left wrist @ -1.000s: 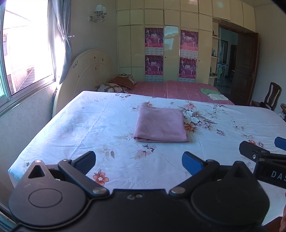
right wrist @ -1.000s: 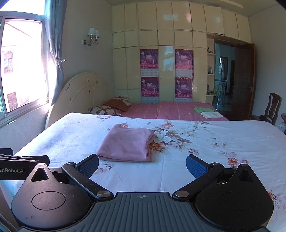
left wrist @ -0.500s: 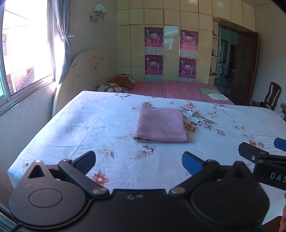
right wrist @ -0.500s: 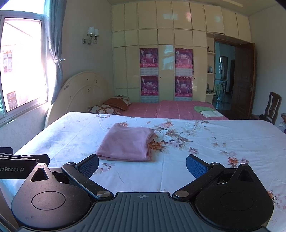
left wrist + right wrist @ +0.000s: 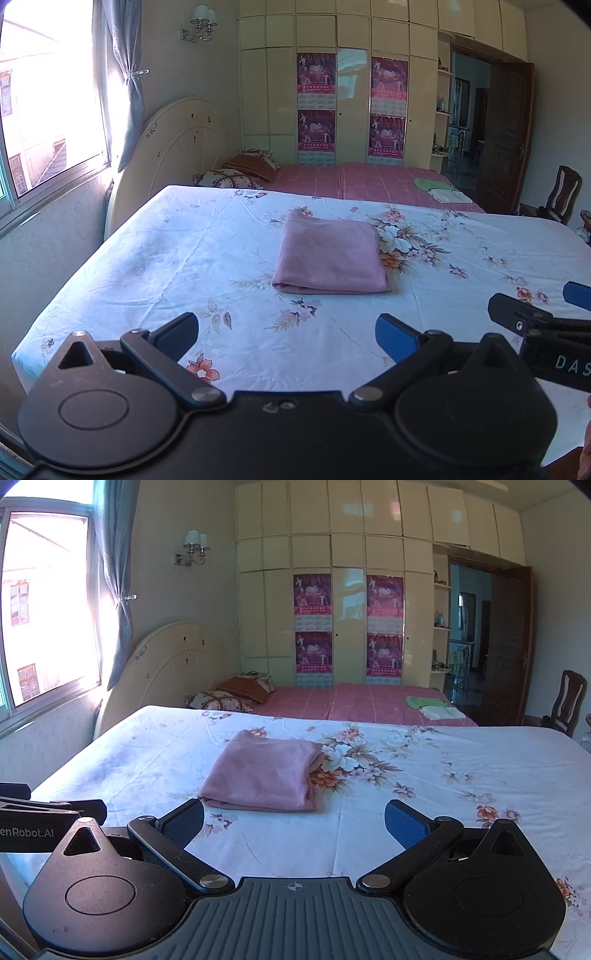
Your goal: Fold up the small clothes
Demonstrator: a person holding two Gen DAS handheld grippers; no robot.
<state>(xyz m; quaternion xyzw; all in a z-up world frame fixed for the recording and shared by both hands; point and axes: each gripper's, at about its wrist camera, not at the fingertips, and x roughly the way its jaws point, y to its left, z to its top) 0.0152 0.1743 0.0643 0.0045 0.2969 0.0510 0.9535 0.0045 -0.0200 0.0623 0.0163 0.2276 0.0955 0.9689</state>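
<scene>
Centrally in both views, a pink cloth is seen folded into a neat rectangle, lying flat on the floral bedsheet, with its doubled edge turned toward the lower frame. Nothing is seen to have shifted since the earlier frames: the cloth is unmoved and both tools are held as before.

At the bottom of the left view, the left gripper is held with its blue pads spread wide and nothing between them, well short of the cloth. The right gripper is likewise spread apart and empty; its tip is also seen at the right edge of the left view.

Farther back, toward the upper frame, a pink-covered bed with pillows, a cream wardrobe bearing posters, and a window at upper left are visible. No obstruction lies between the tools and the cloth.
</scene>
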